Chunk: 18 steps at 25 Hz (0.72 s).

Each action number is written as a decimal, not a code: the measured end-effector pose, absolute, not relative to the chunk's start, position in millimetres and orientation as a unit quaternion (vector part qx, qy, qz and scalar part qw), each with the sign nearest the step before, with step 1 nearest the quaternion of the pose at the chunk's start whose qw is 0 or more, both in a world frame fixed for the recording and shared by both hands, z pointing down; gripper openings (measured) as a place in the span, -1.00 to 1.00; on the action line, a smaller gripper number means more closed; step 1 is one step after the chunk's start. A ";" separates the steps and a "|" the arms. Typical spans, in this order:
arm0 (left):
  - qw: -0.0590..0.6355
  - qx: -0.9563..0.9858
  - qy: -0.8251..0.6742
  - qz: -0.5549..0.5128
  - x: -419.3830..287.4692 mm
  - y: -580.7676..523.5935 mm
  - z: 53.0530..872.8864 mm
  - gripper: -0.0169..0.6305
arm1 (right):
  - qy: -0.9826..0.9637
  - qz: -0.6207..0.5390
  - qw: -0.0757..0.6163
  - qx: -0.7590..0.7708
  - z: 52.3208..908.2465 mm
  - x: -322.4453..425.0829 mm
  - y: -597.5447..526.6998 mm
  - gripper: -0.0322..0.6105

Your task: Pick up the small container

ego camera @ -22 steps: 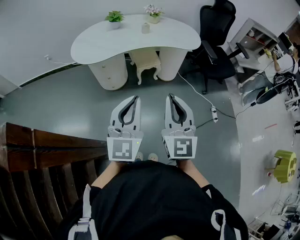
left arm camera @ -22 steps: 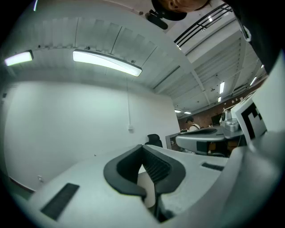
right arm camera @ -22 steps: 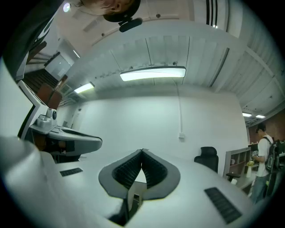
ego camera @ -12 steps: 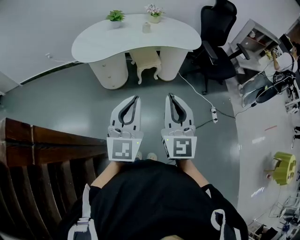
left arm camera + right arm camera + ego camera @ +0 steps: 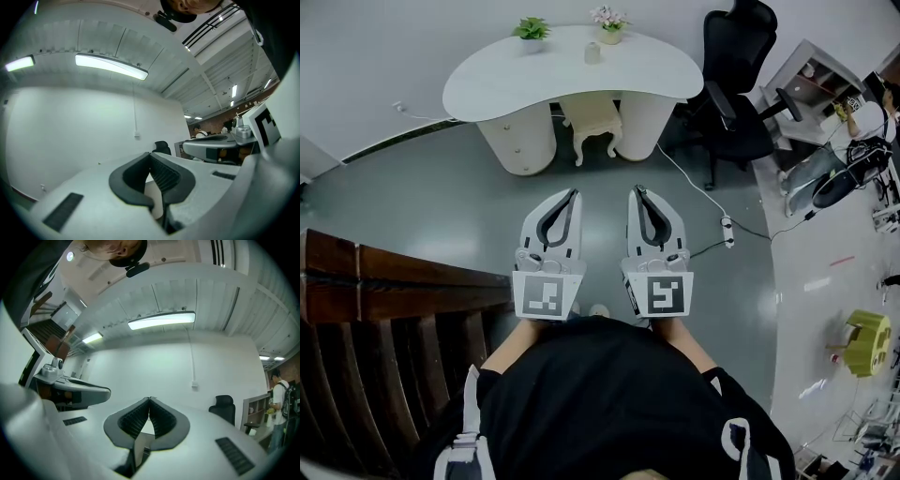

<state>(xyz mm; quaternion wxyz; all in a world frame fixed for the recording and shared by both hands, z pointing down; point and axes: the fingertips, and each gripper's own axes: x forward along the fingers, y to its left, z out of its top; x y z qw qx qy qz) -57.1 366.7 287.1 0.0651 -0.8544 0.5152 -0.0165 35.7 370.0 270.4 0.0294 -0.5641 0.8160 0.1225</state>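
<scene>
Both grippers are held side by side in front of the person's torso, well short of the white desk (image 5: 534, 84).

- **Left gripper** (image 5: 575, 191): jaws clenched tip to tip, nothing between them.
- **Right gripper** (image 5: 637, 188): likewise clenched and empty.
- **Small container** (image 5: 592, 53): stands on the desk near its far edge, between a green plant (image 5: 531, 31) and a flowering plant (image 5: 607, 21).
- **Room to move:** open grey floor (image 5: 441, 206) runs to the desk's near edge. A wooden railing (image 5: 384, 281) bounds the left; a black office chair (image 5: 736, 103) and a floor cable (image 5: 694, 202) bound the right.
- **Change from the earlier frames:** grippers and container are practically unmoved.
</scene>
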 end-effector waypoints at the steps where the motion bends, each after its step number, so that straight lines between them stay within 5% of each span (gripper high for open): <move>1: 0.065 -0.854 0.516 -0.016 -54.6 366.7 287.2 -0.93 | 0.817 0.123 0.029 -0.563 271.1 37.7 369.9 -0.83; 18: 0.051 -0.852 0.521 -0.023 -32.4 322.0 293.6 -0.81 | 0.823 0.113 0.020 -0.556 285.3 57.3 330.2 -0.83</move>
